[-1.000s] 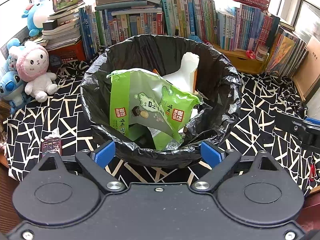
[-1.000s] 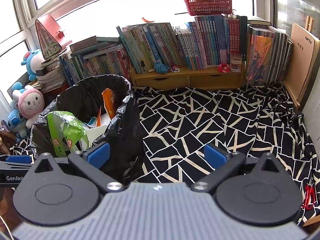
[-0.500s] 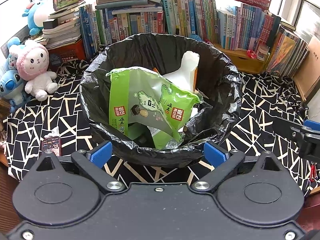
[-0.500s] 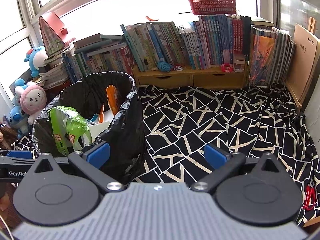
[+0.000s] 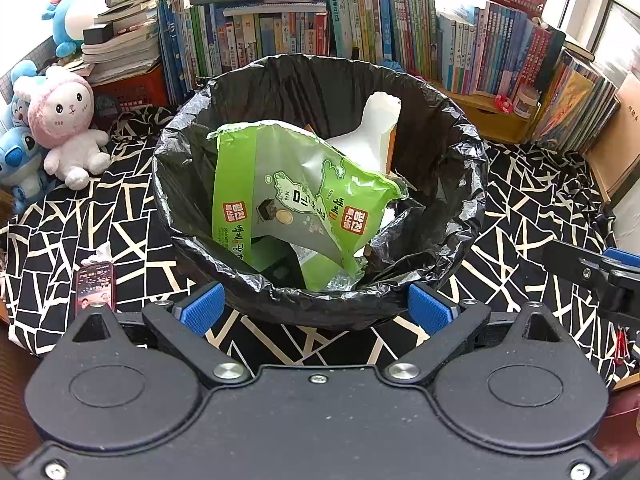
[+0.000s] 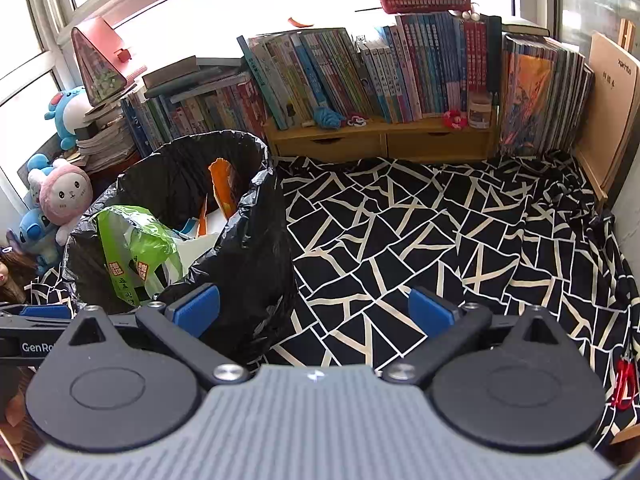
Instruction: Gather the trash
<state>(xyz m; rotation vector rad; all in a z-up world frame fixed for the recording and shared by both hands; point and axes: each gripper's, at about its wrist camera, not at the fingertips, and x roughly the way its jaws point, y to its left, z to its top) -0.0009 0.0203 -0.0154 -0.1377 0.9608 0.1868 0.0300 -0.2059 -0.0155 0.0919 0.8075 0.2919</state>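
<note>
A bin lined with a black bag [image 5: 460, 168] stands on the patterned cloth, straight ahead in the left wrist view. Inside it lean a green snack wrapper [image 5: 280, 200] and white paper [image 5: 372, 132]. My left gripper [image 5: 316, 312] hangs open just before the bin's near rim, empty. In the right wrist view the same bin [image 6: 256, 264] sits at the left, with the green wrapper [image 6: 128, 256] and an orange wrapper [image 6: 222, 188] showing. My right gripper [image 6: 314, 312] is open and empty, to the bin's right above the cloth.
A black-and-cream cloth [image 6: 440, 240] covers the surface. Rows of books [image 6: 400, 76] on a wooden shelf line the back. Plush toys [image 5: 64, 120] sit at the left. A phone [image 5: 94, 286] and a crumpled tissue [image 5: 100, 254] lie left of the bin.
Both grippers have drifted slightly; the right view has shifted a little so the bin sits further right in it. Both stay open, and the bin's contents have not moved.
</note>
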